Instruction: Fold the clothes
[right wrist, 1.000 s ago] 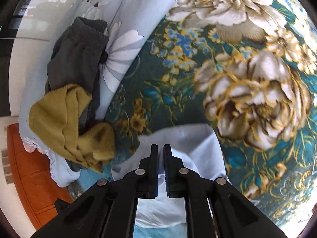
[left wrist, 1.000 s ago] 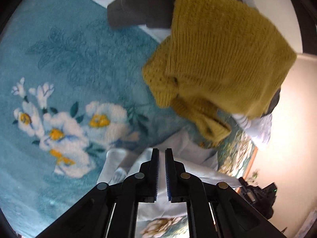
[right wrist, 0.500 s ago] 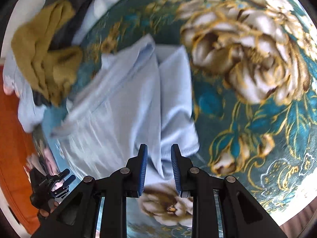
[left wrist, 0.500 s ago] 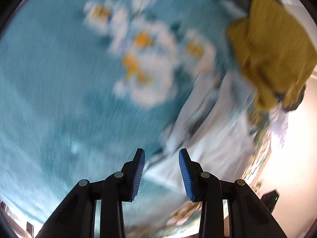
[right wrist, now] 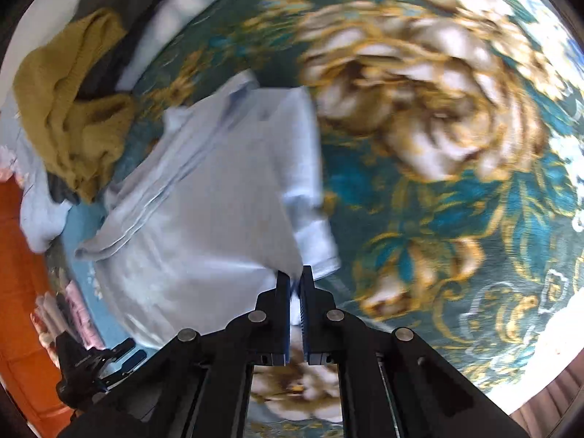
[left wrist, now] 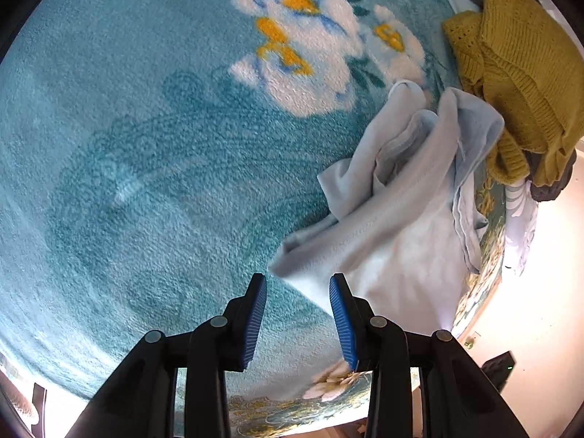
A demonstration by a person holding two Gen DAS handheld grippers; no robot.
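A light blue garment lies crumpled on the teal flowered blanket. My left gripper hovers open over the blanket, and the garment's near corner lies just ahead of its blue pads, untouched by them. In the right wrist view the same garment spreads up and to the left. My right gripper is shut on its near edge, with a strip of pale cloth pinched between the fingers.
A mustard knitted sweater and a grey garment are heaped beyond the blue one. The bedspread's dark teal, gold-flowered part fills the right. The bed's edge, an orange floor and a black device lie lower left.
My left gripper swept away from the sweater, sank towards the blanket and opened beside the garment's corner. The right gripper opened a little, then closed on the garment's near edge.
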